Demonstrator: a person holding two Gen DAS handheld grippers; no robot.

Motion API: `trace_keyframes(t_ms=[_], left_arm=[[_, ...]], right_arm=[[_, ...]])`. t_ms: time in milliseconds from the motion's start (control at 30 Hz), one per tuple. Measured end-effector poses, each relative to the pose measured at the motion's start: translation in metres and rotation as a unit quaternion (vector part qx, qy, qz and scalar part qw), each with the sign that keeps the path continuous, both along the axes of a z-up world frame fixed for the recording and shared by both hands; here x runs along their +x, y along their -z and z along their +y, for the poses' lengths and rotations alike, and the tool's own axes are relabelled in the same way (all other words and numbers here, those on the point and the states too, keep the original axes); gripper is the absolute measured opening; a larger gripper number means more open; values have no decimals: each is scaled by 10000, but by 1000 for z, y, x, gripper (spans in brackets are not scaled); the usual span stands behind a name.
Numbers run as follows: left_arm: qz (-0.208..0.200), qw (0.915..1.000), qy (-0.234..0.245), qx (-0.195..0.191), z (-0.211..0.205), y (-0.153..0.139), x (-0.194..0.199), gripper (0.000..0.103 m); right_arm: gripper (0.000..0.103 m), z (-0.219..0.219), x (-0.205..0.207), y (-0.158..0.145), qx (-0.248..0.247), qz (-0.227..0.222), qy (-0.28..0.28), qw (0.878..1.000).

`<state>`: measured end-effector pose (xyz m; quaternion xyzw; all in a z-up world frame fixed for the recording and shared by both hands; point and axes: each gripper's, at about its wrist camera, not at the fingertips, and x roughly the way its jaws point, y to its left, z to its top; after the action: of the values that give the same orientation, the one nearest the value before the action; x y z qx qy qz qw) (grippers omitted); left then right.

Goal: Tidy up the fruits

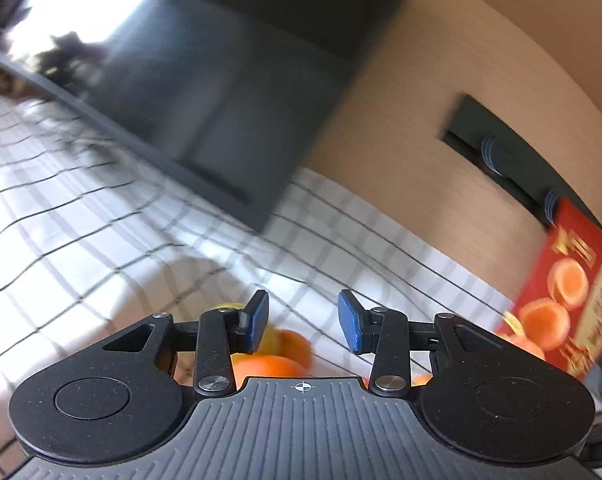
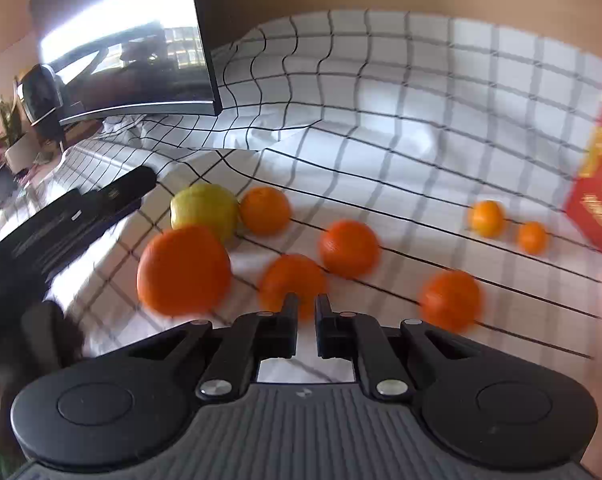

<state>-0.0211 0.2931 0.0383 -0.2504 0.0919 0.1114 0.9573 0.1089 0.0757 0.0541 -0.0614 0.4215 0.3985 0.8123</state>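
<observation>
In the right wrist view several oranges lie on a white checked cloth [image 2: 421, 120]: a large orange [image 2: 183, 270] at the left, a yellow-green fruit [image 2: 205, 210] behind it, more oranges [image 2: 349, 248] in the middle and two small ones [image 2: 487, 218] far right. My right gripper [image 2: 307, 304] is shut and empty, just above one orange [image 2: 291, 284]. My left gripper [image 1: 303, 320] is open with blue pads [image 1: 351, 324], empty, above an orange [image 1: 269, 364] and a yellow fruit [image 1: 271, 340] partly hidden beneath it.
A red fruit box [image 1: 569, 292] stands at the right, also in the right wrist view [image 2: 599, 184]. A dark monitor [image 2: 133, 52] stands at the back left. A black device [image 2: 61, 220] lies left of the fruit. A wooden wall [image 1: 441, 120] is behind.
</observation>
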Motion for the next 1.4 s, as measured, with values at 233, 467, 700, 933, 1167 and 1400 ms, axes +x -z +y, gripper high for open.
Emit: trace_keyframes(t_ms=[233,467,700,933,1167,1400], left_arm=[[50,9930,916,749,-54,-3,-3,43],[-91,9954,422,856,-53,-6,-19,43],[-261,9944,-707,-738,17,10,-38,43],[-309,9959,-590,-606,15,6,-34,43],[-241,9983,-282,-454,5,7,-26,43],[494,9861,1509,492,-69,-5,28,43]], right_arm=[[23,-66,14,-1,85,-79,587,9982],[59,-68,28,8,23,-353,978,9946],[66,-31,43,22,-284,-715,1367,9876],[61,-32,65,47,-120,14,1339,9909],[43,-40,26,28,-203,-195,694,9972],[43,-134,-57,9,181,-338,333,9987]])
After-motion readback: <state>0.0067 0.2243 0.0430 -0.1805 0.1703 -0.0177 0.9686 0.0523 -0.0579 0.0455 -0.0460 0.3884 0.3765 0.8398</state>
